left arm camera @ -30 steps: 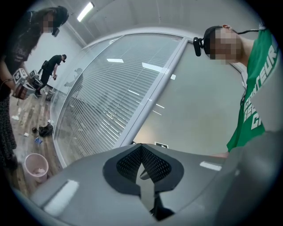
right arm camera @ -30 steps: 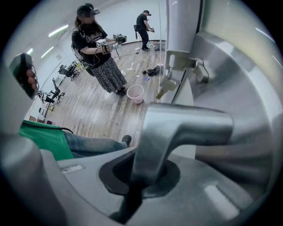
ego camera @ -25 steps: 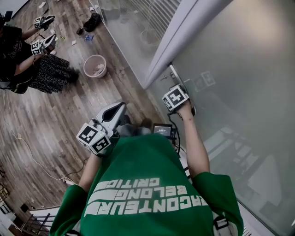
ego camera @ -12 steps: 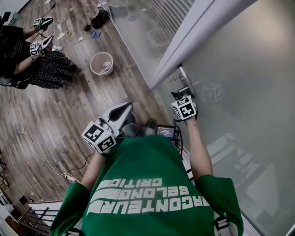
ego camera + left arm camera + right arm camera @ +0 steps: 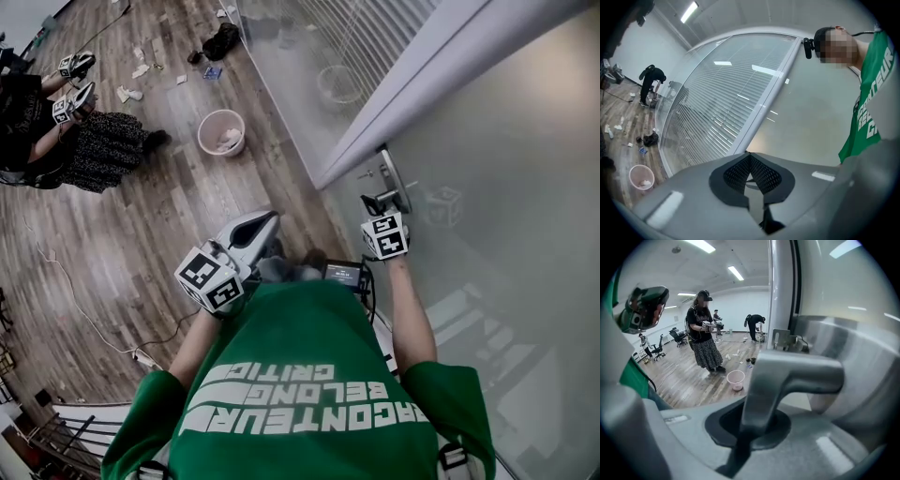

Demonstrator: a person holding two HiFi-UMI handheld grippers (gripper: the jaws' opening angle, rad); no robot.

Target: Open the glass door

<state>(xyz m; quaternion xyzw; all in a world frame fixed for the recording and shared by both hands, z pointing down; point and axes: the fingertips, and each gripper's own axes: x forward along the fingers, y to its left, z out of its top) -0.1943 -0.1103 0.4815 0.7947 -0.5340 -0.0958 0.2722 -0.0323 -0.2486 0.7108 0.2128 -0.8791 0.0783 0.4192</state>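
The right gripper (image 5: 746,426) has its 2 jaws pinching the lever handle (image 5: 797,376) of the glass door (image 5: 497,178). The left gripper (image 5: 750,174), well left of the handle, is pressed together and empty (the green shirt (image 5: 300,375) reads "BELONG").

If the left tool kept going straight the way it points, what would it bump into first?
Probably the grey post between the blinds pane and the door. The way there looks free, but depth is hard to judge.

The door (image 5: 525,187) is cloudy, matt glass. Its handle (image 5: 787,376) is smooth metal with a dull shine. The right claw (image 5: 737,450) at the handle is matt grey plastic. Left of the handle, the floor (image 5: 141,234) is wood planks.
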